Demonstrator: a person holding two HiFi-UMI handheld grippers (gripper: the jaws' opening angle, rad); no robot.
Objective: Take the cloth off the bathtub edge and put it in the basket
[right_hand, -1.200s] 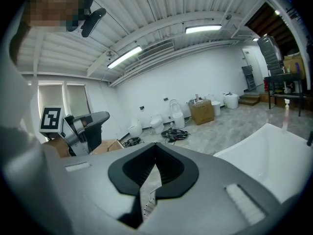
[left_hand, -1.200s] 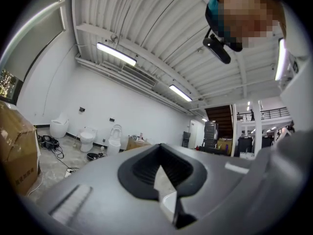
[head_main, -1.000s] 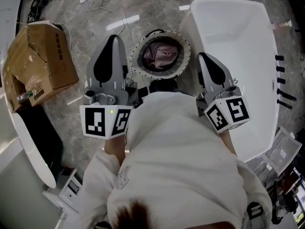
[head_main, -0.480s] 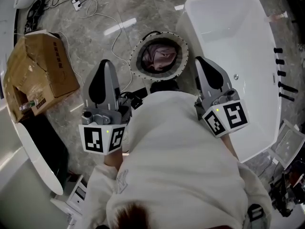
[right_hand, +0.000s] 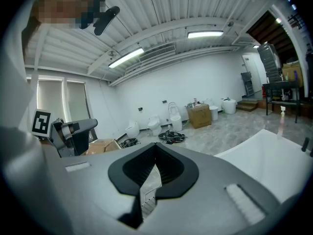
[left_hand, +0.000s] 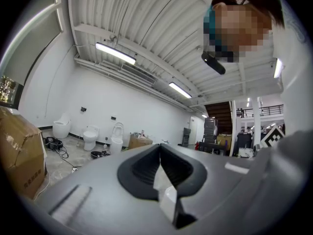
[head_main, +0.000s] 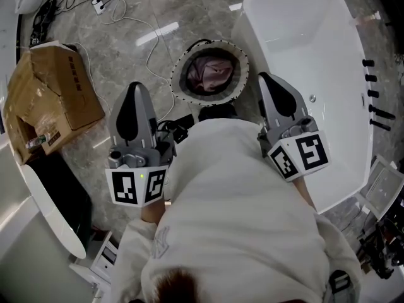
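Head view, 1 basket (head_main: 177, 74) on the marble floor at 12 o'clock, just ahead of the person's white top (head_main: 233, 194), w/ 1 pink cloth (head_main: 211, 74) bunched inside it; the tub rim shows bare. 1 white bathtub (head_main: 297, 36) runs from 1 to 3 o'clock, its near corner just beside the basket. 2 grippers, held out level either side of the body: left gripper (head_main: 134, 87) at 10 o'clock, right gripper (head_main: 268, 76) at 1 o'clock over the tub's near edge, the basket between their tips. Both are clenched on nothing: each gripper view shows the dark pads meeting at the tip, w/ no cloth between. Each gripper carries 1 marker cube, 2 faces showing per cube, black-and-white square patterns, no letters. 1 cardboard box (head_main: 53, 90) at 10 o'clock, flaps open, dark print on its side too small to read. 1 white cable (head_main: 148, 49) snakes from a power strip (head_main: 100, 3) at 11 o'clock towards the basket. About 5 black fittings (head_main: 372, 93) lie in a row beyond the tub at 2 o'clock. Left gripper view: 3 toilets (left_hand: 90, 136) along the far white wall, 2 strip lights (left_hand: 116, 53) on the ceiling, a 2nd brown box (left_hand: 139, 142) by the wall; any print on it cannot be read.
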